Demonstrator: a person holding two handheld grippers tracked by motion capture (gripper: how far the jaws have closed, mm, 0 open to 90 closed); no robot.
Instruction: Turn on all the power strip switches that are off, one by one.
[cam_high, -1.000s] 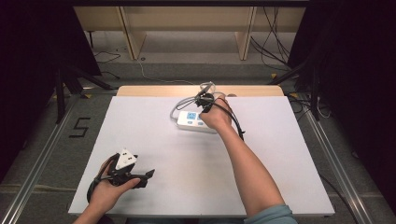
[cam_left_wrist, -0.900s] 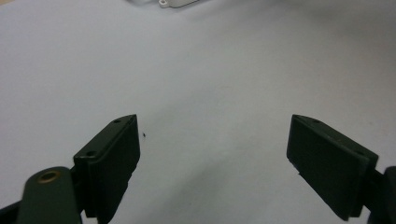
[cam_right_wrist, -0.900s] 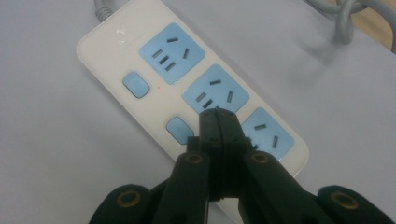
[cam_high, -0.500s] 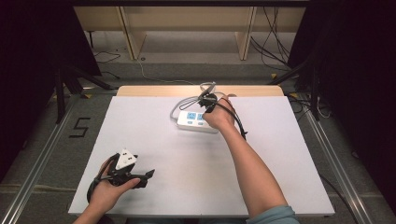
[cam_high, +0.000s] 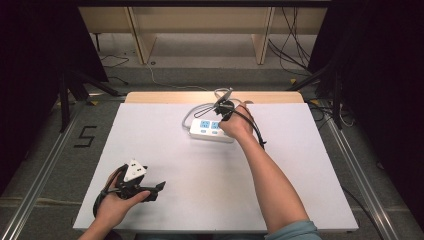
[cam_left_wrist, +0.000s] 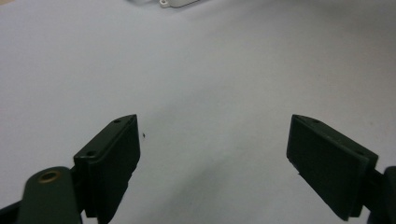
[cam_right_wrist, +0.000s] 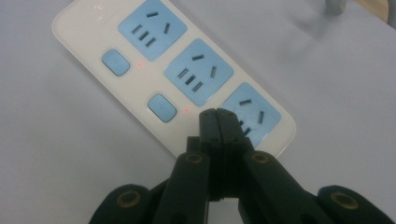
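Note:
A white power strip (cam_high: 210, 129) with blue sockets lies at the far middle of the white table; its grey cable (cam_high: 200, 110) loops behind it. In the right gripper view the power strip (cam_right_wrist: 140, 70) shows three blue sockets, two blue buttons and small red lights. My right gripper (cam_right_wrist: 217, 122) is shut, with nothing between its jaws, its tips over the strip's third socket beside the second button. From above, the right gripper (cam_high: 225, 109) sits at the strip's right end. My left gripper (cam_high: 150, 190) rests near the front left edge, open; the left gripper (cam_left_wrist: 212, 154) has bare table between its jaws.
The white table top (cam_high: 200, 170) ends in a wooden strip (cam_high: 165, 96) at the far edge. Metal rails (cam_high: 45, 165) run along both sides of the table. Loose cables (cam_high: 290, 40) lie on the floor beyond it.

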